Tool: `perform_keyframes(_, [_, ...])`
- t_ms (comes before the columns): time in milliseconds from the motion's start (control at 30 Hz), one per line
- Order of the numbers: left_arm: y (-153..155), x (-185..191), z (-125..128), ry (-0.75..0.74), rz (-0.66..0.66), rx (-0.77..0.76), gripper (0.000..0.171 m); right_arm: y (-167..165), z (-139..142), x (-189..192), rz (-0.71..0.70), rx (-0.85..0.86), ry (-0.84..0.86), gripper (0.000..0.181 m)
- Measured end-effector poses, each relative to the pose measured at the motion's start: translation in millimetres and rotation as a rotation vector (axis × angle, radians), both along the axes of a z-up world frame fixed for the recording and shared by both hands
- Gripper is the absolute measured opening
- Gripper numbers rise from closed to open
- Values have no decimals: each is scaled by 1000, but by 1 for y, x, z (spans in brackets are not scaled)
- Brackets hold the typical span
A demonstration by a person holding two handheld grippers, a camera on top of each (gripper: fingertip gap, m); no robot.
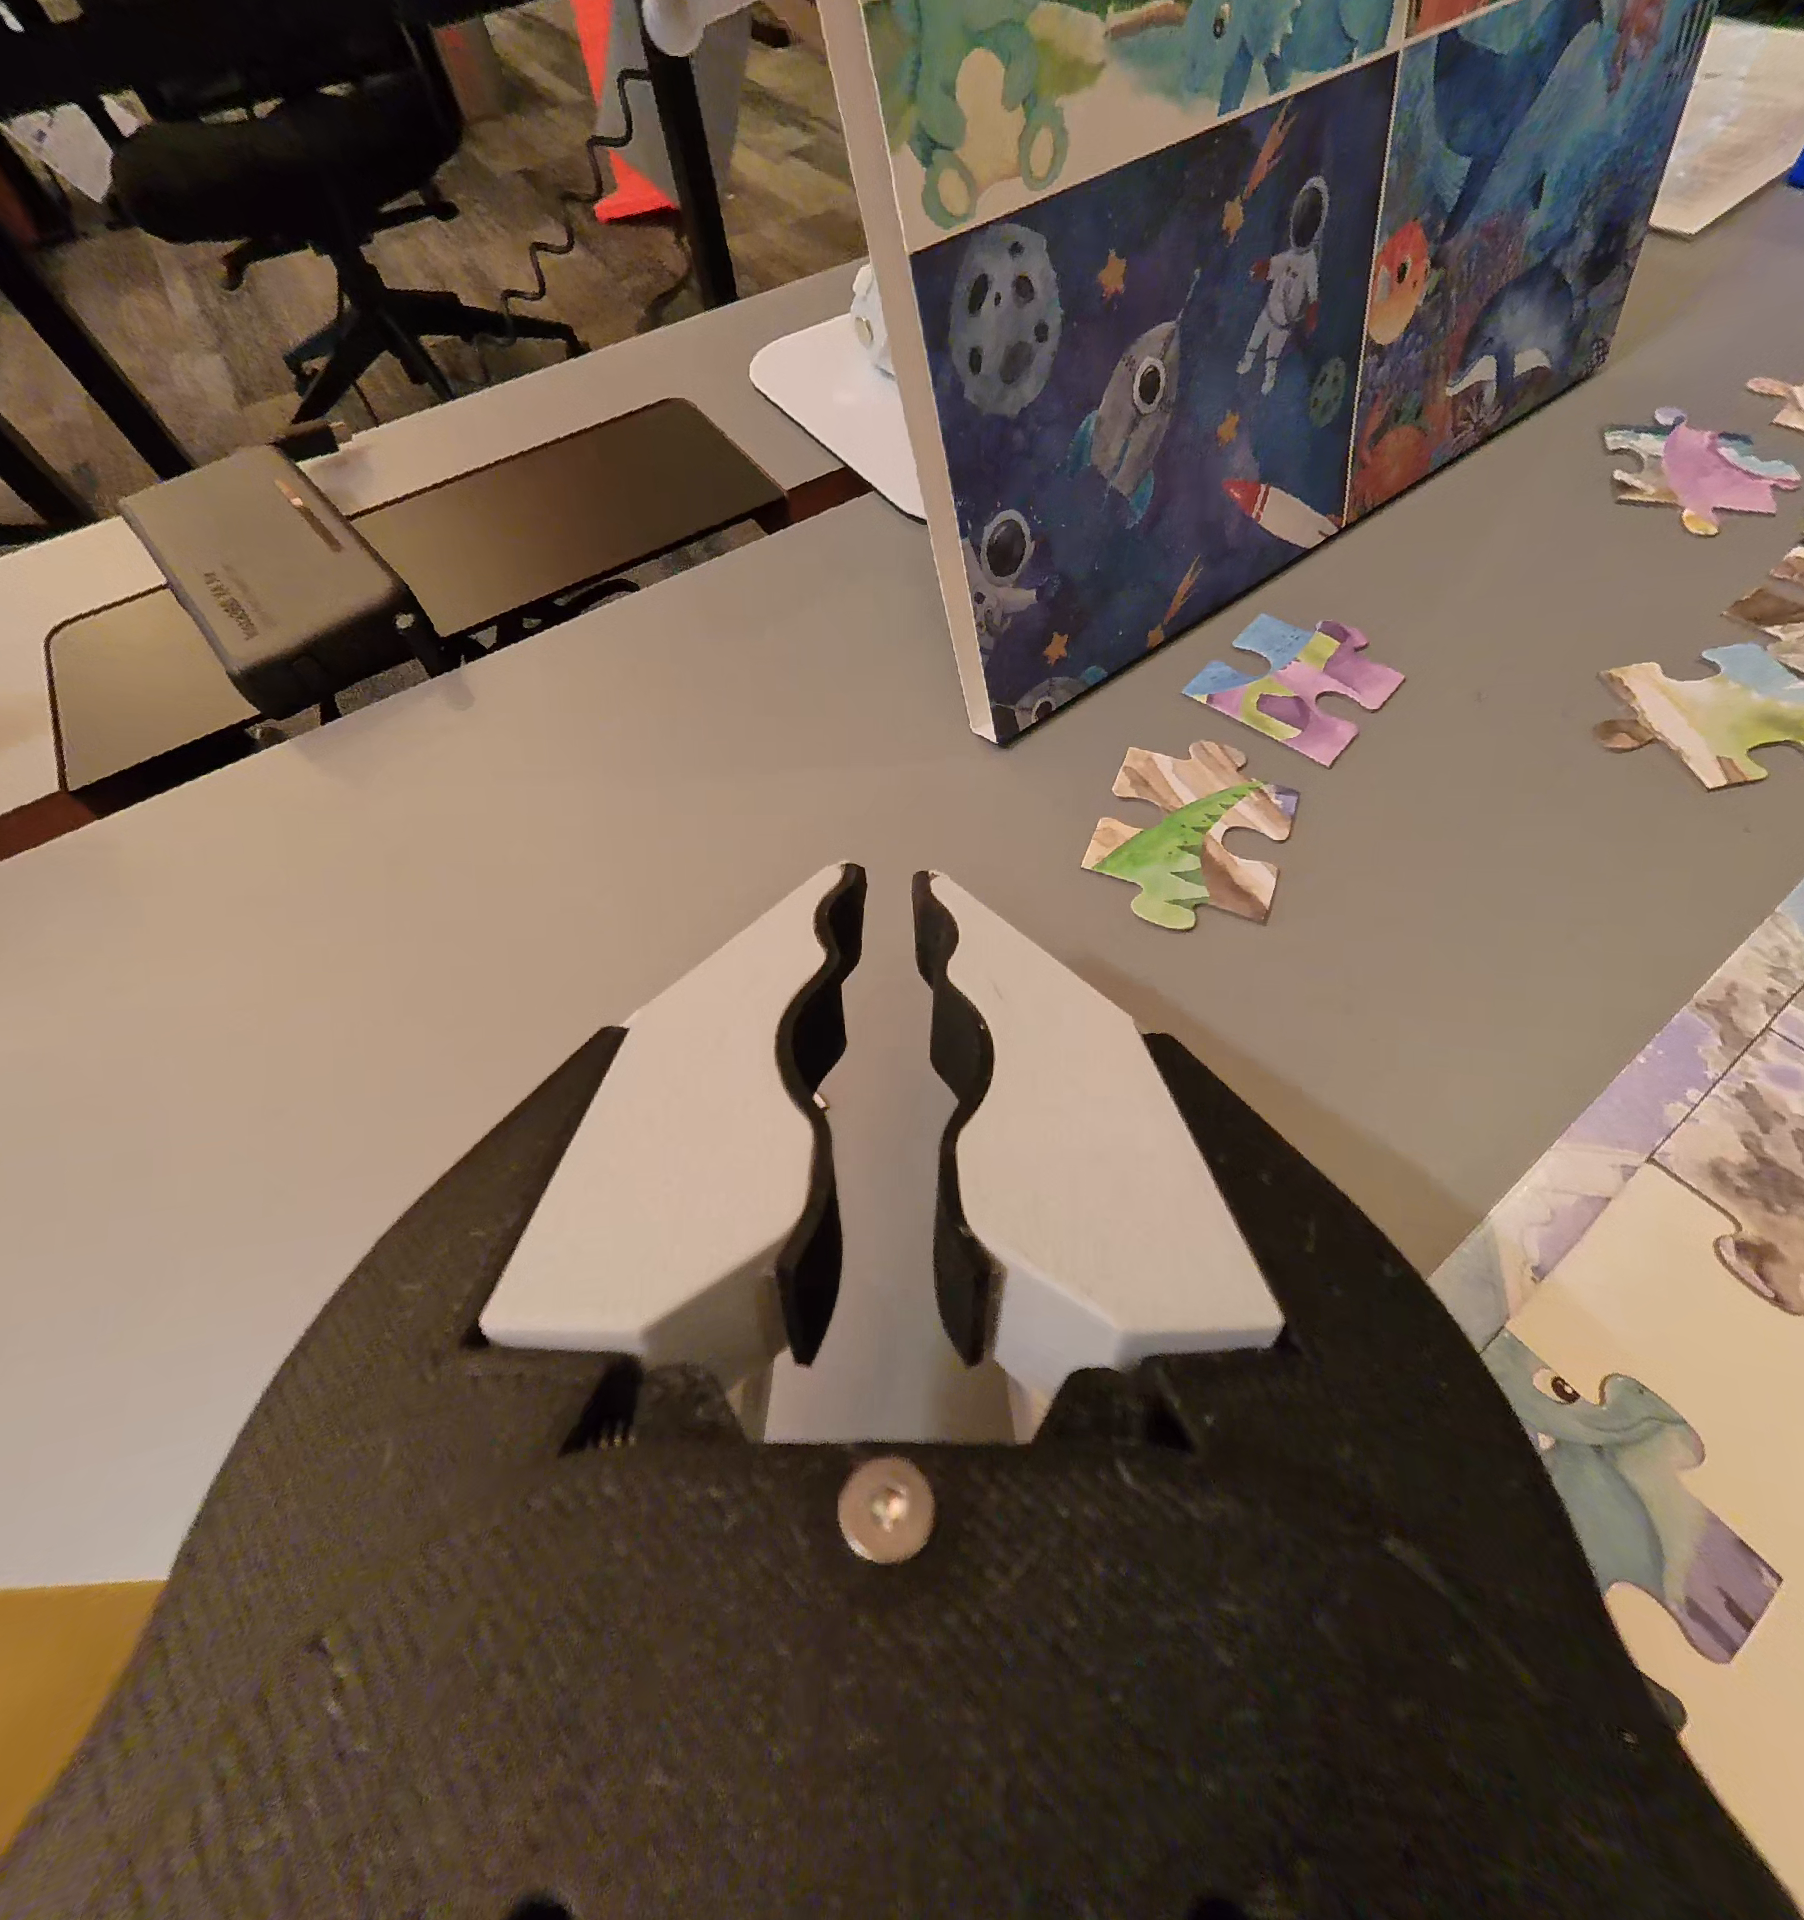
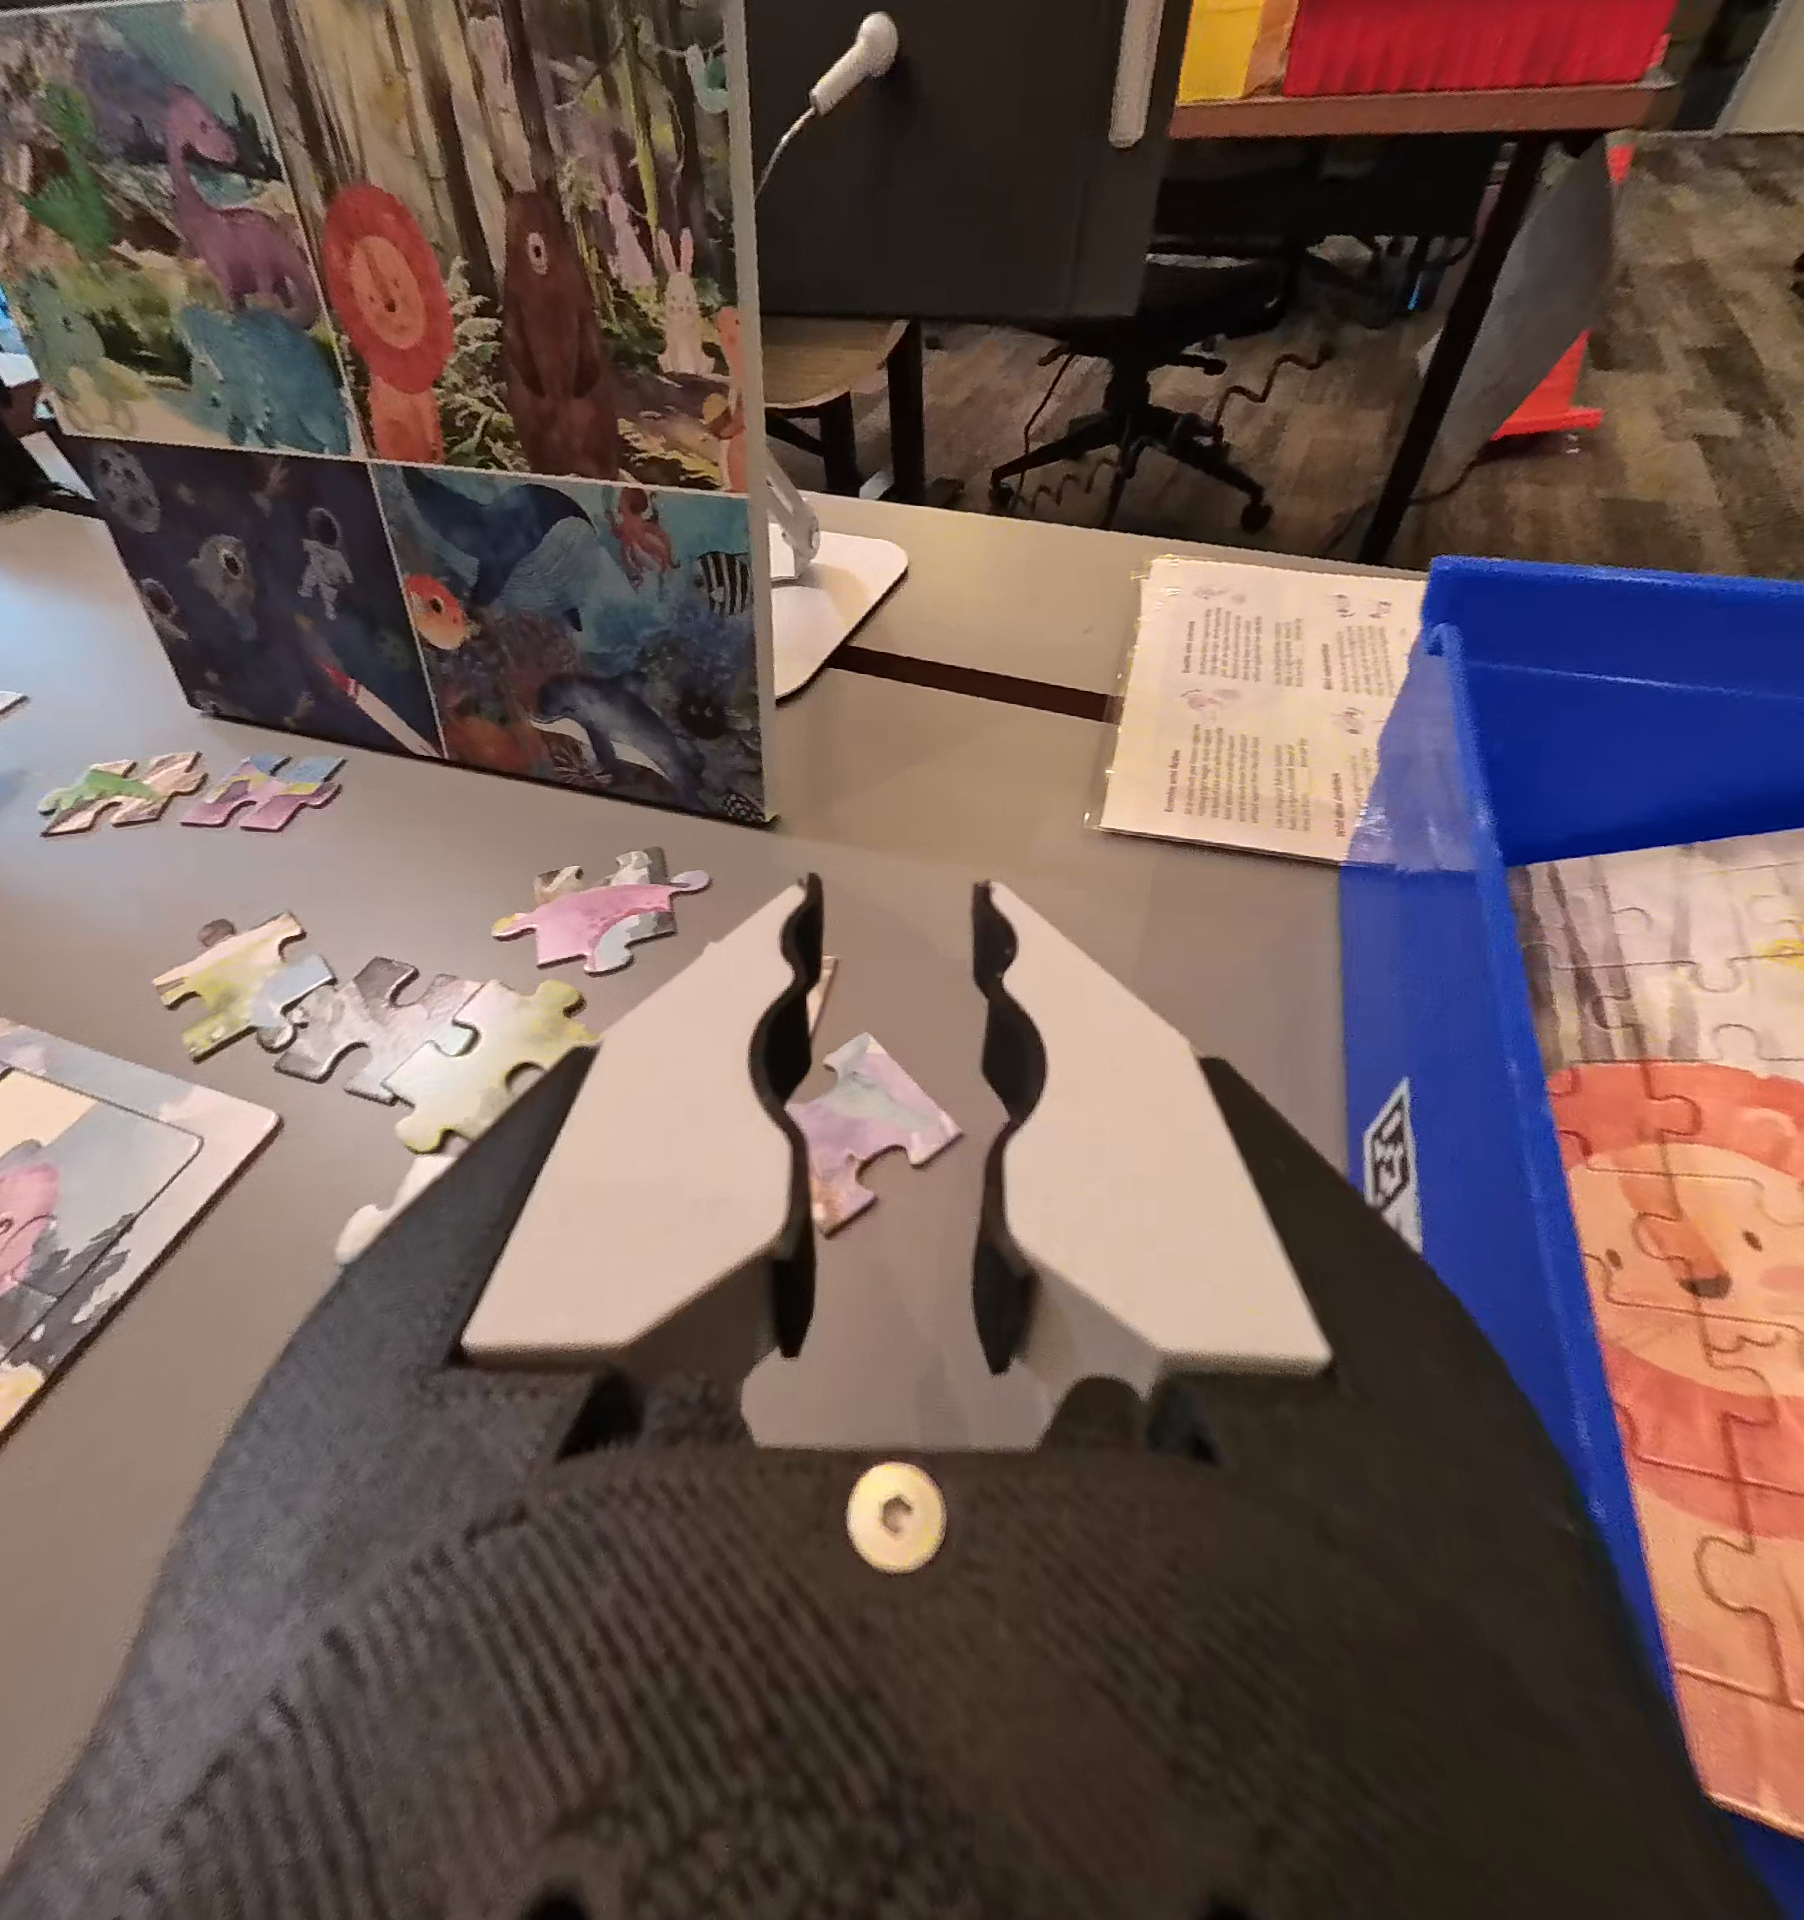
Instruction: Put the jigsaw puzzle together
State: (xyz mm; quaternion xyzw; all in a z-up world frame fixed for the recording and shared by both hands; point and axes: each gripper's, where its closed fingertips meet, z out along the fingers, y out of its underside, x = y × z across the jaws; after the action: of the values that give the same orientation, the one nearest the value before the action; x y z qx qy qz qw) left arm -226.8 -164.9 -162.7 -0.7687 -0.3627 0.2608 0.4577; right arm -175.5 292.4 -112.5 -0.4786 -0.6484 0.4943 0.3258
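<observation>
Hiding behind right gripper [image 2: 893, 899], a puzzle piece [image 2: 882, 1127] shows partly.

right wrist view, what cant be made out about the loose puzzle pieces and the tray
- Purple puzzle piece, right wrist view: its left part is hidden behind the right tool.
- Puzzle tray, right wrist view: cut off by the left edge.
- White piece, right wrist view: mostly hidden by the tool body.

Right wrist view: one upright puzzle box [image 2: 430, 416] upper left, one blue bin [image 2: 1417, 935] at right, one printed sheet [image 2: 1251, 707], one puzzle board [image 2: 223, 1132] lower left, seven fully visible loose pieces [image 2: 607, 909] mid-left.
</observation>
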Motion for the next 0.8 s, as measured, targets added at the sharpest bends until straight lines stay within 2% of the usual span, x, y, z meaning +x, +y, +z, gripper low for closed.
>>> perform_keyframes(367, [2, 1, -3, 2, -6, -34, 7, 1, 13, 2, -12, 30, 66, 26])
perform_keyframes(600, [2, 1, -3, -5, -8, -25, 8, -5, 10, 1, 7, 3, 56, 26])
perform_keyframes(800, [3, 1, -4, -1, -10, -47, 8, -12, -2, -2, 12, 85, 28, 26])
